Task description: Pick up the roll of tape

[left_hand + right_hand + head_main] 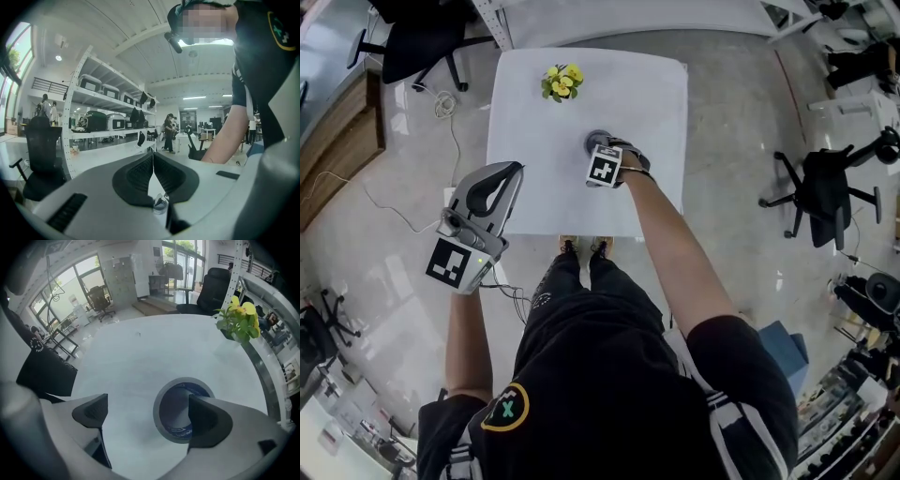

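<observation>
Two grippers are out: the left gripper [153,155] is held level, jaws closed together on nothing. The right gripper [147,404] points down, jaws wide apart. The roll of tape [178,433] lies flat on the table [140,348] just under it, one jaw over its hole and the other outside its rim.

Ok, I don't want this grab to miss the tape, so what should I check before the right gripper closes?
1. Right gripper jaws apart: ok.
2. Tape roll wall between them, one jaw over the core, one outside: ok.
3. Jaws low enough to catch the wall: cannot tell.
4. Flowers apart from the roll: ok.
5. Left gripper shut, empty, away from the roll: ok.
</observation>
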`<state>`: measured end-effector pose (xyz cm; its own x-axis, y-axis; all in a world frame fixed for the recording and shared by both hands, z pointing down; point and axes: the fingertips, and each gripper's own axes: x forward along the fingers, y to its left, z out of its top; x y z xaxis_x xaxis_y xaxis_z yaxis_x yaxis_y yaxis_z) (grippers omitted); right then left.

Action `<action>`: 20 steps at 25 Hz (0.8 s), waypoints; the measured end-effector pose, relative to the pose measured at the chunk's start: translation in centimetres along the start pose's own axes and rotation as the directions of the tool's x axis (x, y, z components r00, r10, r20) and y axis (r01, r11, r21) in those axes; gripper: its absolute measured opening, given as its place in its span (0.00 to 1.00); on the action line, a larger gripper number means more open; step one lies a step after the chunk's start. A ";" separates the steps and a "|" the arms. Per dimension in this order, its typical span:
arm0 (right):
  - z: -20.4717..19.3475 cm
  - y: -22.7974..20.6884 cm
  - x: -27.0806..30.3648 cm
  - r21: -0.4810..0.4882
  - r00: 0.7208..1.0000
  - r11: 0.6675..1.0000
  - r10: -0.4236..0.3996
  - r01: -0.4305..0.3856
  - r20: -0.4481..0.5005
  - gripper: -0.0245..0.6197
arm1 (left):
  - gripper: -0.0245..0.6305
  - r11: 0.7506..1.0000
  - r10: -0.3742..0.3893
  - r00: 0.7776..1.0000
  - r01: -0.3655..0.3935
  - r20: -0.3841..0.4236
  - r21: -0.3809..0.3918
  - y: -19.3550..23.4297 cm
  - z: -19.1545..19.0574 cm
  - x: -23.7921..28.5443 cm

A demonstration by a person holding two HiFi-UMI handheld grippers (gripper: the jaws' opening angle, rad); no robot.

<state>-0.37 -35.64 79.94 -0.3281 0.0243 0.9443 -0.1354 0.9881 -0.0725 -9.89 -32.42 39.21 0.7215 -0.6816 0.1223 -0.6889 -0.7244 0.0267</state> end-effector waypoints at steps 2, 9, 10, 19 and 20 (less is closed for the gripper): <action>-0.2 0.3 0.8 -0.008 1.000 1.000 0.009 -0.010 -0.018 0.90 | 0.07 1.000 0.003 1.000 -0.003 -0.002 -0.002 0.1 0.0 0.1; -1.2 1.2 3.1 -0.066 0.996 0.998 0.016 -0.022 -0.088 0.89 | 0.07 1.000 0.008 1.000 -0.008 -0.015 -0.001 0.2 -0.4 -0.2; -1.3 1.2 3.3 -0.078 0.995 0.997 0.007 -0.015 -0.101 0.89 | 0.07 1.000 0.011 1.000 -0.011 -0.018 -0.003 0.3 -0.5 -0.3; -1.6 0.7 3.6 -0.112 0.991 0.994 -0.032 0.017 -0.133 0.78 | 0.07 1.000 0.010 1.000 -0.010 -0.021 -0.001 -0.1 -0.6 -0.5; -1.6 0.7 3.6 -0.118 0.990 0.993 -0.031 0.015 -0.135 0.77 | 0.07 1.000 0.009 1.000 -0.009 -0.020 0.000 -0.2 -0.6 -0.4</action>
<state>-0.14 -34.61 83.79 -0.1950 0.0143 0.9807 -0.0284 0.9994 -0.0202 -10.10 -31.93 39.70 0.7136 -0.6859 0.1427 -0.6954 -0.7181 0.0260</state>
